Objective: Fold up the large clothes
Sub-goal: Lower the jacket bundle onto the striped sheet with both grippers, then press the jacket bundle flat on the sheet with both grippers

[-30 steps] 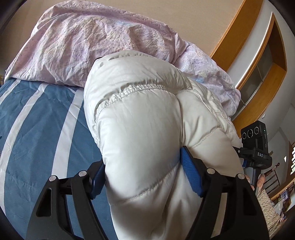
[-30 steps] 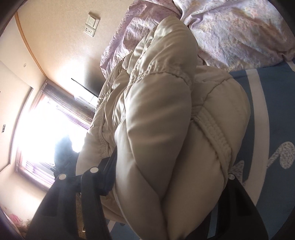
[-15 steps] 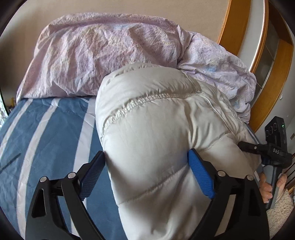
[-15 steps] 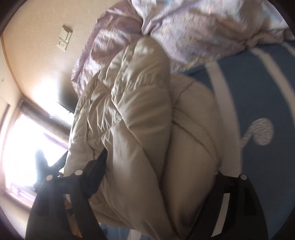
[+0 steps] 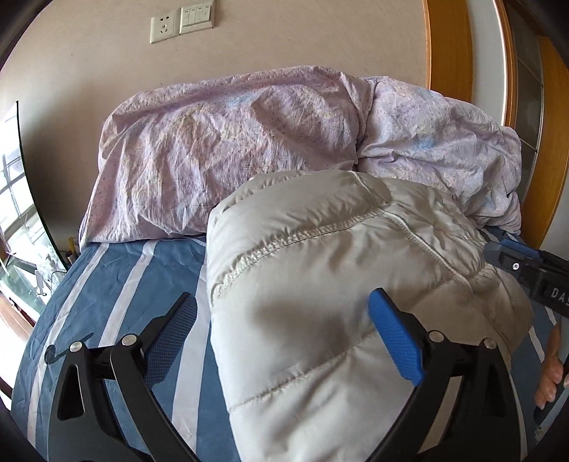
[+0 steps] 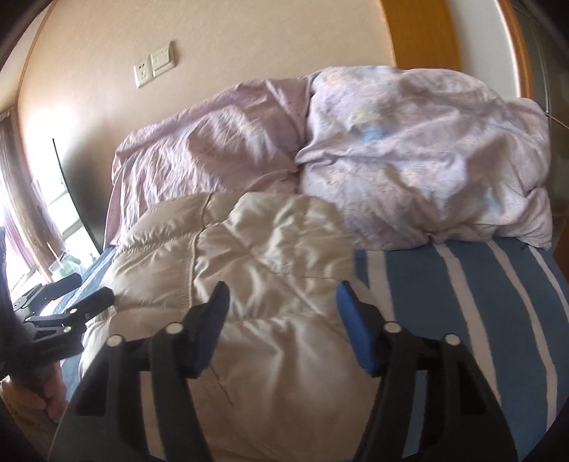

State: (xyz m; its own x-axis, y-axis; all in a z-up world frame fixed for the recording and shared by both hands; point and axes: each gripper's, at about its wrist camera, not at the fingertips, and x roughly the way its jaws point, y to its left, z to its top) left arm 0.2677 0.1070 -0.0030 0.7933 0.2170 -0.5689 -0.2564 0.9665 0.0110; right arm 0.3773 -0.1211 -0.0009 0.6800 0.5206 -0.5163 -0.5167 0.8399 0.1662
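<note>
A puffy cream quilted jacket (image 5: 338, 284) lies bundled on the blue striped bed (image 5: 117, 298); it also shows in the right wrist view (image 6: 256, 270). My left gripper (image 5: 284, 320) is open, its blue pads (image 5: 394, 337) straddling the jacket's near left edge without pinching it. My right gripper (image 6: 281, 320) is open over the jacket's near right part, its fingers apart above the fabric. The right gripper shows at the right edge of the left wrist view (image 5: 533, 270); the left gripper shows at the left of the right wrist view (image 6: 60, 305).
A crumpled lilac duvet (image 5: 284, 142) is heaped along the wall behind the jacket, also in the right wrist view (image 6: 391, 160). A wall socket and switch (image 5: 181, 21) sit above. A wooden door frame (image 5: 448, 46) stands at the right, a window (image 6: 32, 220) at the left.
Both grippers have let go of the jacket and drawn back. The jacket, held up and gripped a second ago, now rests on the bed.
</note>
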